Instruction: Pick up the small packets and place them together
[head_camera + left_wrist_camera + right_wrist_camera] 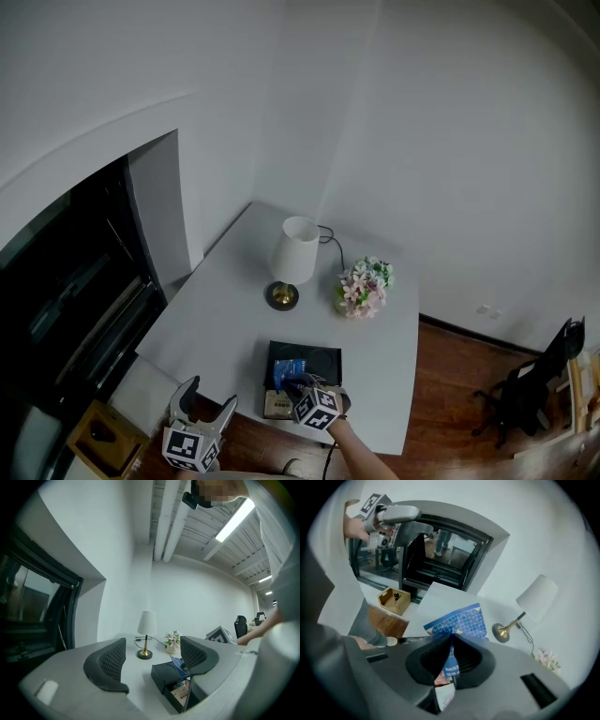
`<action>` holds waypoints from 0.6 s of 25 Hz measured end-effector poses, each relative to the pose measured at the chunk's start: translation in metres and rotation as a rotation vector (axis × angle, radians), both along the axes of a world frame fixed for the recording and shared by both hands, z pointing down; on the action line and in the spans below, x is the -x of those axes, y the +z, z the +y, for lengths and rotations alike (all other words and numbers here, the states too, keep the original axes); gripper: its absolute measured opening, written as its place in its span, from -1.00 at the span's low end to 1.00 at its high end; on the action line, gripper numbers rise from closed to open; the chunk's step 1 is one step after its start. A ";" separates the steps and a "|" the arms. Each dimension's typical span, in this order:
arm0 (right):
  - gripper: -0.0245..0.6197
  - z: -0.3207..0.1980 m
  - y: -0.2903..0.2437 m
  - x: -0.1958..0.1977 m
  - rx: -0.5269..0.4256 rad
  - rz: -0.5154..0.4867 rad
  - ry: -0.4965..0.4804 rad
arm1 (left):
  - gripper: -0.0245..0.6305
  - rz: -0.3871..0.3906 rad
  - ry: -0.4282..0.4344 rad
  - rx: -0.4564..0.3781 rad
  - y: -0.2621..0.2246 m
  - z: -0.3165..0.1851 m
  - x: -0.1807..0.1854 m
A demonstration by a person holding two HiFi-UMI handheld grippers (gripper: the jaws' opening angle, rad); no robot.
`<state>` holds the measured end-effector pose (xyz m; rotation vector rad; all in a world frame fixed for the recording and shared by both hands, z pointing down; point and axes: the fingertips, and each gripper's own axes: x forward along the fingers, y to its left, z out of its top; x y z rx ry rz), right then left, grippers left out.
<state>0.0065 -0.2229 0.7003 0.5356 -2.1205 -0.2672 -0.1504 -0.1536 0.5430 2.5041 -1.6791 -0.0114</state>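
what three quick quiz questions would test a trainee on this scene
1. True or false: the left tongs grip a packet.
2. The right tongs are shut on: A a cup, B the blue packet, C a spoon.
3. Fill in: beside the lamp stand pink and white ____.
Key: 1 false; 2 B; 3 flowers.

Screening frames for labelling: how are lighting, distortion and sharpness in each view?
Head view: dim, even light, walls bowed by the lens. Left gripper view: ceiling light glares, corners vignetted black. Right gripper view: heavy fisheye; blue packet in the shut right tongs goes soft near the camera.
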 end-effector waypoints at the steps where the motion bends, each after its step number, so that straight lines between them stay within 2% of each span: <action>1: -0.82 -0.012 0.002 -0.001 0.004 0.005 0.021 | 0.17 0.000 -0.003 -0.001 -0.001 0.001 0.001; 6: -0.82 -0.062 0.033 0.001 0.113 0.057 0.083 | 0.17 -0.008 -0.012 0.001 0.000 0.000 0.005; 11: -0.82 -0.077 0.064 0.005 0.236 0.075 0.116 | 0.17 0.002 -0.026 0.018 0.003 0.004 0.009; 14: -0.83 -0.083 0.066 0.003 0.240 0.059 0.131 | 0.15 0.024 -0.040 0.014 0.000 0.004 0.012; 15: -0.75 -0.086 0.064 0.002 0.230 0.056 0.145 | 0.15 0.024 -0.042 0.010 -0.001 0.004 0.013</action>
